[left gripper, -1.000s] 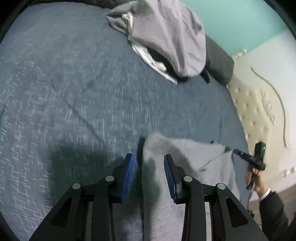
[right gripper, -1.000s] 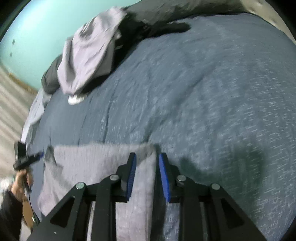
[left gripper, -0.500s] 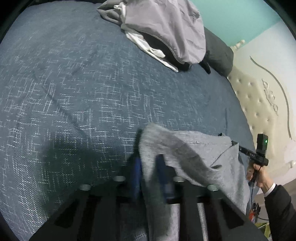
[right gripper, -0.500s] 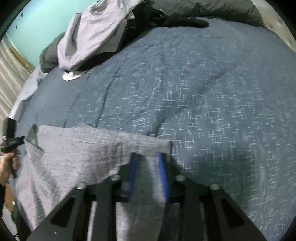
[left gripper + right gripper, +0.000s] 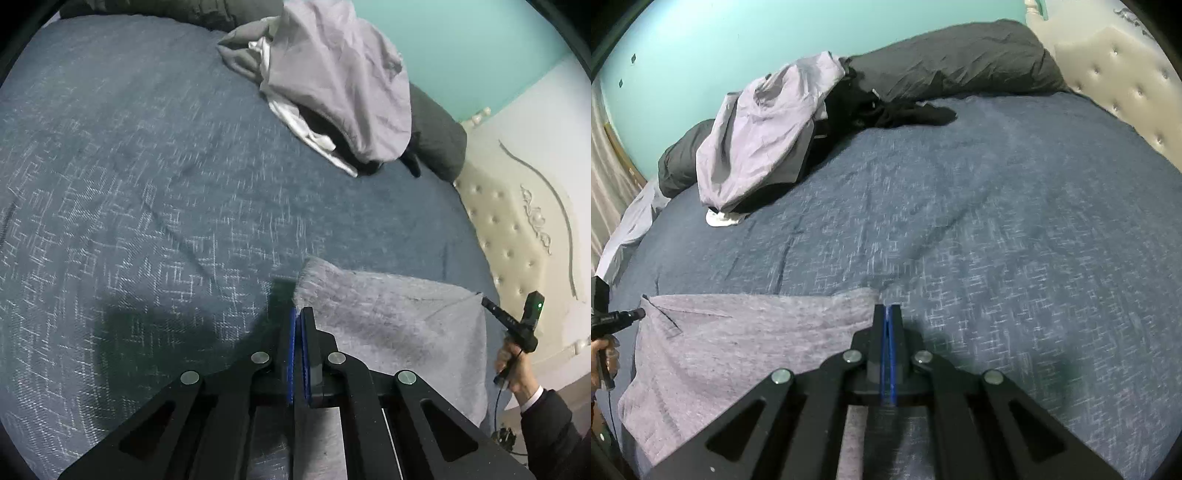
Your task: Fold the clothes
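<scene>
A grey garment (image 5: 391,325) lies spread on the blue bedspread (image 5: 147,177), its far edge raised a little. My left gripper (image 5: 298,314) grips the garment's left far corner, its jaws closing the last bit with the blue pads pressed on the cloth. In the right wrist view the same garment (image 5: 738,354) stretches to the left. My right gripper (image 5: 888,310) holds its right far corner, jaws closing tight on the fabric. Each view shows the other gripper at the opposite corner, held in a hand (image 5: 517,369).
A heap of clothes (image 5: 340,85), lilac-grey over white and black pieces, sits at the bed's far side beside dark grey pillows (image 5: 953,62). A cream tufted headboard (image 5: 517,236) borders the bed. Open bedspread (image 5: 997,206) lies beyond the garment.
Both grippers went from open around the garment's far corners to shut on them. The garment's far edge has come up slightly off the bedspread.
</scene>
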A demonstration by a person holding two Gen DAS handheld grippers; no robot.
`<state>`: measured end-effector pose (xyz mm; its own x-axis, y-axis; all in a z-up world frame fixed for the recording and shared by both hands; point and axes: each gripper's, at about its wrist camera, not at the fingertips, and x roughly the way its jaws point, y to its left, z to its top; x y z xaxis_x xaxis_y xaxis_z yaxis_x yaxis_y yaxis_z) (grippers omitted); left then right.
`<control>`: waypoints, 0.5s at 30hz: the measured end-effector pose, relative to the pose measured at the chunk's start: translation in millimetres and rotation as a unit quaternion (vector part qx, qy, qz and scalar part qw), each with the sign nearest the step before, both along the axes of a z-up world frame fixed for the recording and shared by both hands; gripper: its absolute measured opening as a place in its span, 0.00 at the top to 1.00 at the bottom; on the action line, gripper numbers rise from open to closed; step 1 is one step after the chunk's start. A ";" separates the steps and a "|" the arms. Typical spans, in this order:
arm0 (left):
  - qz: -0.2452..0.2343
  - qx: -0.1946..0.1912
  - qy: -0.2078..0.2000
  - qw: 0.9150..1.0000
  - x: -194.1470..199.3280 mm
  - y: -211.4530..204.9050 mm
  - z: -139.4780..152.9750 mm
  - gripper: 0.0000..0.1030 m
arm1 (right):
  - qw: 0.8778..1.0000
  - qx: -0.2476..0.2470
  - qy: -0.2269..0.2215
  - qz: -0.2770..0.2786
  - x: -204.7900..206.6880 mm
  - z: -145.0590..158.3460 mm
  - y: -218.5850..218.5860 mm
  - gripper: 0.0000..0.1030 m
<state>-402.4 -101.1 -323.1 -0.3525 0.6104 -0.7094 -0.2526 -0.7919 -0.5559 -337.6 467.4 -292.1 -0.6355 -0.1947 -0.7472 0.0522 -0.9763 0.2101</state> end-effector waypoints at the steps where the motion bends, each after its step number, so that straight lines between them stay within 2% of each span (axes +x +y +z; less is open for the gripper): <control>1: 0.005 0.002 0.001 1.000 -1.5 -0.9 0.6 0.97 | 1.000 0.004 0.002 -0.003 -1.0 0.6 -0.5 0.99; 5: 0.011 0.021 0.024 0.999 -2.7 -8.4 14.7 0.97 | 0.999 0.023 0.036 -0.031 -1.7 8.1 2.6 1.00; 6: 0.009 0.015 0.023 1.000 -3.2 -8.9 14.0 0.97 | 0.998 0.024 0.043 -0.036 -2.1 9.0 4.7 1.00; 8: 0.004 -0.009 -0.002 1.000 -7.4 -6.2 0.6 0.97 | 0.999 0.023 0.014 -0.033 -9.4 -1.3 6.2 1.00; 12: -0.002 -0.015 -0.020 1.000 -8.8 -1.4 -13.8 0.96 | 1.000 -0.019 -0.010 -0.013 -13.3 -12.5 2.3 1.00; 13: -0.003 -0.026 -0.015 1.000 -7.5 -0.7 -12.5 0.94 | 1.000 -0.024 -0.009 -0.001 -13.0 -11.4 -1.2 1.00; 15: 0.000 -0.040 -0.005 0.999 -6.0 -2.6 -7.2 0.82 | 1.000 -0.017 -0.005 0.022 -12.4 -7.3 -11.0 0.98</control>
